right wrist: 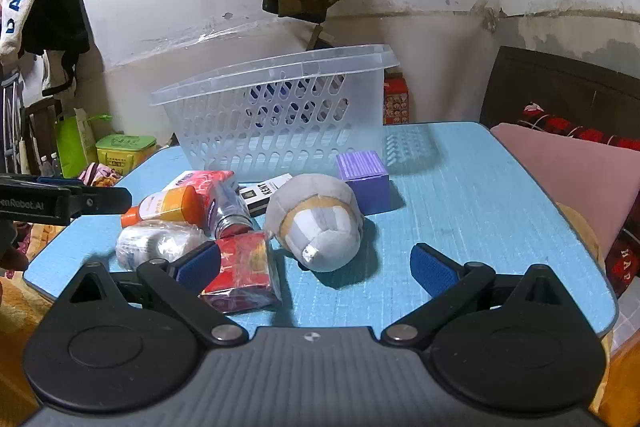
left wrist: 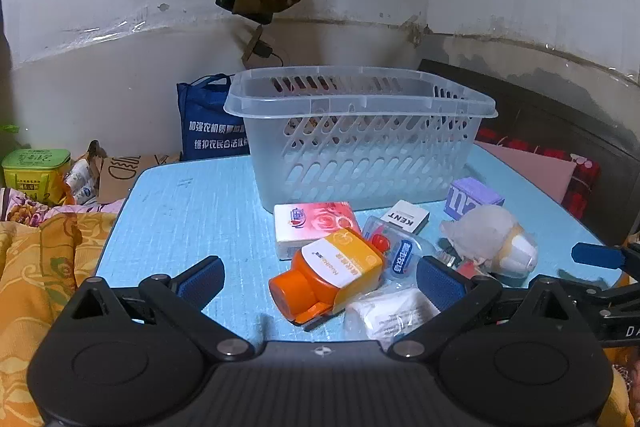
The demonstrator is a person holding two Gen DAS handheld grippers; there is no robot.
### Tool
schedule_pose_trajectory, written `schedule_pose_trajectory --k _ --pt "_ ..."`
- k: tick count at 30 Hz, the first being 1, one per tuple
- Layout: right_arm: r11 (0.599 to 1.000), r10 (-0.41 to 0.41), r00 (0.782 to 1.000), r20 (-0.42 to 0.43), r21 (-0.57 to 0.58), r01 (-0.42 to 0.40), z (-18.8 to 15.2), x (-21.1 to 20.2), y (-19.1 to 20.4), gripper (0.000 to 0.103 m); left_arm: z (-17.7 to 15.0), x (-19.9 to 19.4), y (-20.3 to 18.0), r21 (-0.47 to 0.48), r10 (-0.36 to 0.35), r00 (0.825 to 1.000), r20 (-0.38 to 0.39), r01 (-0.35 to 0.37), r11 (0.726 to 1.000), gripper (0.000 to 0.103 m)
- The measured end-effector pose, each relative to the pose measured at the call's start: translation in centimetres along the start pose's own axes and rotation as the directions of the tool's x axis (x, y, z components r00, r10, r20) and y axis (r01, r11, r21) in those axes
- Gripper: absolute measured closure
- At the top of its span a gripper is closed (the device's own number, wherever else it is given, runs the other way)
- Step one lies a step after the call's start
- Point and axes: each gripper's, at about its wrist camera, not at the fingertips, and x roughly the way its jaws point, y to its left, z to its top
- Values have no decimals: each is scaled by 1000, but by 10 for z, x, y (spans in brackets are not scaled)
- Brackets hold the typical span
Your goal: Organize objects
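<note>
On the left wrist view:
Left gripper (left wrist: 320, 277): wide open, it holds nothing; both blue pads are low above the blue table (left wrist: 180, 211).
Orange bottle (left wrist: 328, 273): it lies on its side directly between the two fingers, cap toward the camera. Its long axis runs from near-left to far-right, so across the jaw line only partly.
Basket (left wrist: 360, 131): clear plastic, it stands behind the pile, straight ahead; I see nothing inside, though the slotted walls hide part.
Neighbours: a red-white box (left wrist: 314, 223) touches the bottle behind it; a wrapped white packet (left wrist: 386, 313) lies just beside the right finger.

On the right wrist view:
Right gripper (right wrist: 316, 267): also wide open and empty.
Plush toy (right wrist: 316, 223): it lies just ahead between the fingers, nearer the left one.
Red packet (right wrist: 244, 273): it is against the left finger.
Purple box (right wrist: 364, 181): behind the toy, near the basket (right wrist: 280, 115).
Judgement: the left gripper is nearer to the bottle, the right one to the toy.
</note>
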Motion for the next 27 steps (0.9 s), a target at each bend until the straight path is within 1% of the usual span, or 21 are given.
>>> schedule_pose_trajectory --k 8,12,27 --pt "1000 12 1000 -1 6 -12 0 -1 -4 0 -1 2 0 1 10 1000 -10 -10 1000 0" --pt "999 39 999 -1 15 -39 0 -1 -6 0 -2 1 0 1 12 1000 -8 -12 1000 0" --pt "1000 18 1000 15 10 -18 0 -2 -8 0 -2 3 -2 1 8 1000 -15 -8 1000 0"
